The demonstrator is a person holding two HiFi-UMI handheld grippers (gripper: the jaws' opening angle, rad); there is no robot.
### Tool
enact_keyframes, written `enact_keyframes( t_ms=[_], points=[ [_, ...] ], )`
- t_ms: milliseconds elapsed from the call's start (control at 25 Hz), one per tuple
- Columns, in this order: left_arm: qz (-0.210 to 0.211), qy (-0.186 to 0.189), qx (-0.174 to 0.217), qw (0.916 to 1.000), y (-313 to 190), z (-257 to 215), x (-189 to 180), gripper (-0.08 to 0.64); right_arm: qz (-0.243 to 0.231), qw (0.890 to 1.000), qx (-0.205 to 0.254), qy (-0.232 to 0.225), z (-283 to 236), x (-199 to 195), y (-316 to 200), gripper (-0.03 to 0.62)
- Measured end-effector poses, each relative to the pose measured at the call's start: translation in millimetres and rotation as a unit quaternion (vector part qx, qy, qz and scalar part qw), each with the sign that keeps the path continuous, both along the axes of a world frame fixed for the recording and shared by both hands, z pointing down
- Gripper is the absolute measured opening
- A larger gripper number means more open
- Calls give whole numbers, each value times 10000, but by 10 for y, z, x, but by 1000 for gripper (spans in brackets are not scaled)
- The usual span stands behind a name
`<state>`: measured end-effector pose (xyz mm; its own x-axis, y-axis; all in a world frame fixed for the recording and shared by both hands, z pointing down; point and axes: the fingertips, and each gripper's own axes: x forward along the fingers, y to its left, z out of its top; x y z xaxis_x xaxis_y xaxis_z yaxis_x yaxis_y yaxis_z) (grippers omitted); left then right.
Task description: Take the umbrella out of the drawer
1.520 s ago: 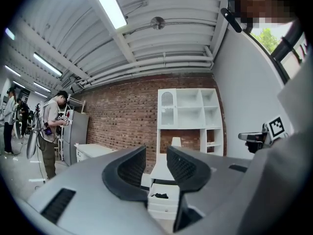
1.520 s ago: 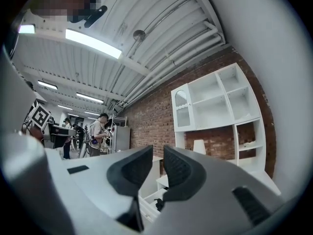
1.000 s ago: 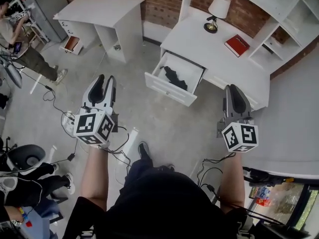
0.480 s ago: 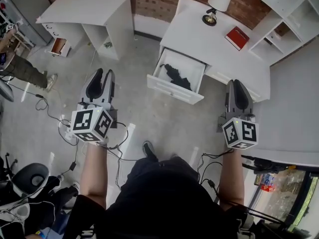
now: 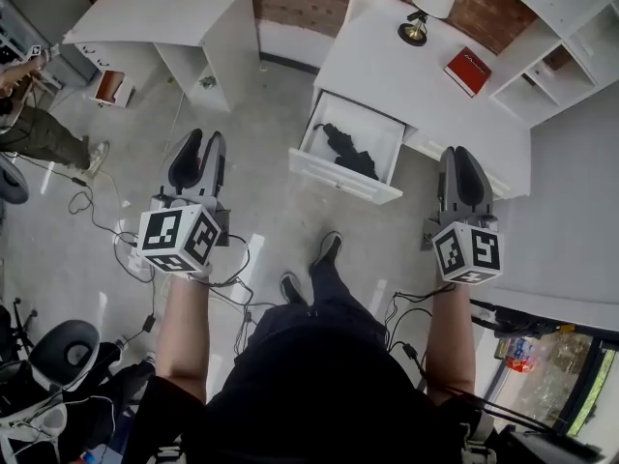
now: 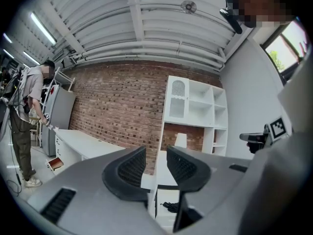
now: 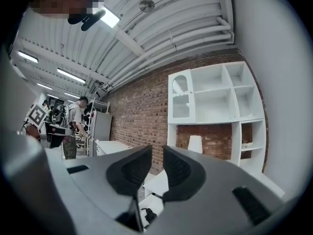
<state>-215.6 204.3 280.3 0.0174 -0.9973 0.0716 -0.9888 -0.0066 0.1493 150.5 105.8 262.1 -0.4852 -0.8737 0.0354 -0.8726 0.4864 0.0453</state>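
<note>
- The fingers of the left gripper (image 5: pixel 204 143) stand a little apart with nothing between them; the left gripper view shows only brick wall and furniture through the gap.
- The fingers of the right gripper (image 5: pixel 456 155) show a narrower gap, also empty, so neither hand is gripping anything.
- The umbrella (image 5: pixel 348 153), a dark folded bundle, lies inside the open drawer (image 5: pixel 340 178), which is pulled out from the white surface (image 5: pixel 382 66) against the brick wall.
- In the head view the drawer sits between the two grippers, and both are well apart from it.
- In the left gripper view the umbrella (image 6: pixel 171 207) shows below the fingers and slightly to their right. In the right gripper view it (image 7: pixel 146 214) shows below and slightly left.
- The umbrella's long axis runs on a slant across the drawer floor, from the far left corner towards the near right.
- The right gripper looks the nearer of the two, so I judge it the likelier to reach in. It would have to drop towards the drawer and turn its fingers across that slanted axis.
- Count:
  - two grippers
  - one umbrella
  - one open drawer
  - one lamp (image 5: pixel 432 0) and one red book (image 5: pixel 466 71) on the surface
  - a second white desk (image 5: pixel 164 8) standing off to the left
</note>
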Motion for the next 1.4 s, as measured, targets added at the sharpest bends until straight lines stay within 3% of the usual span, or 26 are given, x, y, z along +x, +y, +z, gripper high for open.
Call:
enact_keyframes(
  t_ms=[360,840,1400],
  points=[
    [-286,-204,-38,9994,-568,-68,-256,130,-359,9991,-48,-199,94,-362,-803,67],
    [-308,-288,-325,9986,-1606,84,82,130,-732,9963,-393,-239,424,-299,-1879,72],
    [-227,-433,-642,9967,-2214,208,147,130,-1118,9900,-843,-194,800,-526,-2423,92]
  ],
)
